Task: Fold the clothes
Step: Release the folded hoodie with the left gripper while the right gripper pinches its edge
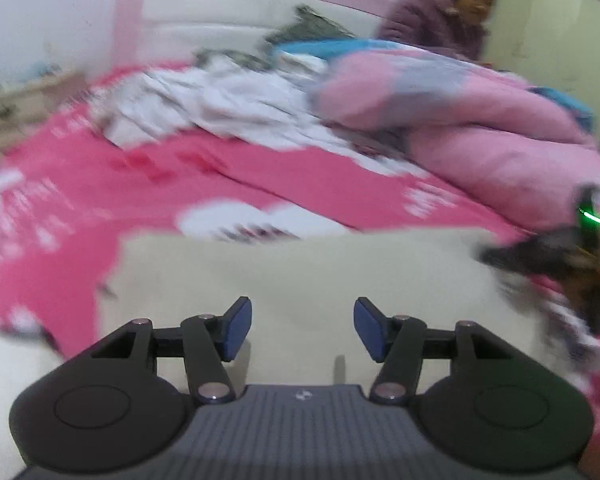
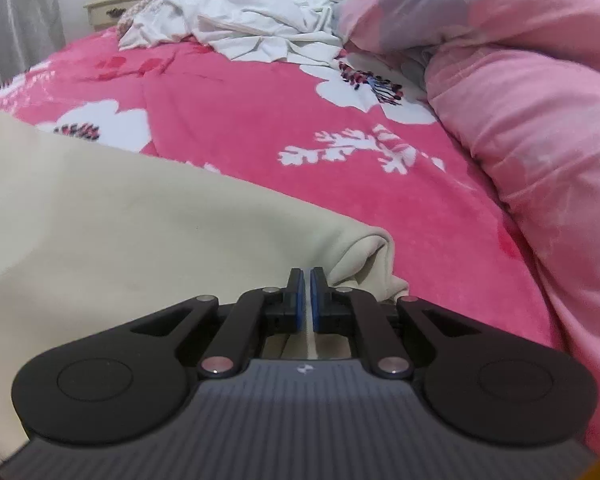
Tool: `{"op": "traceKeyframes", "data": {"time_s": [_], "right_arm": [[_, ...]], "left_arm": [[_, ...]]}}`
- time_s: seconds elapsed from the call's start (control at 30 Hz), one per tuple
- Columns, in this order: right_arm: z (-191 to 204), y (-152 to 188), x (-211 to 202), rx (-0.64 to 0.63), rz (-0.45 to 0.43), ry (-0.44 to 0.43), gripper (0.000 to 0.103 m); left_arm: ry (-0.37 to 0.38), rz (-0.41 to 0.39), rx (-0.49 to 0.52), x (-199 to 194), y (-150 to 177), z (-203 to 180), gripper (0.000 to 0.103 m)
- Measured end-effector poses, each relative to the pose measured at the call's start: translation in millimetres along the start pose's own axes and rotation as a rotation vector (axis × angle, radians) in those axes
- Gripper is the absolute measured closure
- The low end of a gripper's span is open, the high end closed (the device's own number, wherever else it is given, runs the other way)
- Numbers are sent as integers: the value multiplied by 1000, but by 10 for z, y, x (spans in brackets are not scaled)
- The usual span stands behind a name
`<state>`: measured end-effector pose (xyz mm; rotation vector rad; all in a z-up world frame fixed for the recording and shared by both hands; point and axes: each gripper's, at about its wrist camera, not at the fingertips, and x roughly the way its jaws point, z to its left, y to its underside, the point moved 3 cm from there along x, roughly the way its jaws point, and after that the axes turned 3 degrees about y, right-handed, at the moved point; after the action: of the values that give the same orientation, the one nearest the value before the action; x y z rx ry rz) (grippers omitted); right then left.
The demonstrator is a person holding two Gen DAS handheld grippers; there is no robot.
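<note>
right tongs (image 2: 307, 296) pinching cream garment (image 2: 100, 208)

A bed covered by a pink floral blanket (image 2: 260, 128) carries a cream garment (image 2: 120, 232), crumpled white clothes (image 2: 252, 28), and a rolled pink quilt (image 2: 532, 92).
</note>
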<state>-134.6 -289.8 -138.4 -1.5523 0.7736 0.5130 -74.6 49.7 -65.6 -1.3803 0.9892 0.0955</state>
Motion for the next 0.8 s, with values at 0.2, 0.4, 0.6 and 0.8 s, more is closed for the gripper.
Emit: {"op": "traceKeyframes", "data": {"time_s": [0.2, 0.4, 0.6, 0.8], "right_arm": [[15, -31, 43, 4, -8, 5, 101], [26, -32, 53, -18, -8, 5, 101], [57, -33, 47, -30, -9, 21, 101], [75, -219, -109, -44, -41, 34, 102]], "left_arm": [[-246, 170, -85, 674, 180, 518, 44], [-192, 75, -106, 422, -8, 378, 46], [-187, 89, -43, 727, -243, 313, 44], [-223, 138, -70, 1040, -125, 442, 51]]}}
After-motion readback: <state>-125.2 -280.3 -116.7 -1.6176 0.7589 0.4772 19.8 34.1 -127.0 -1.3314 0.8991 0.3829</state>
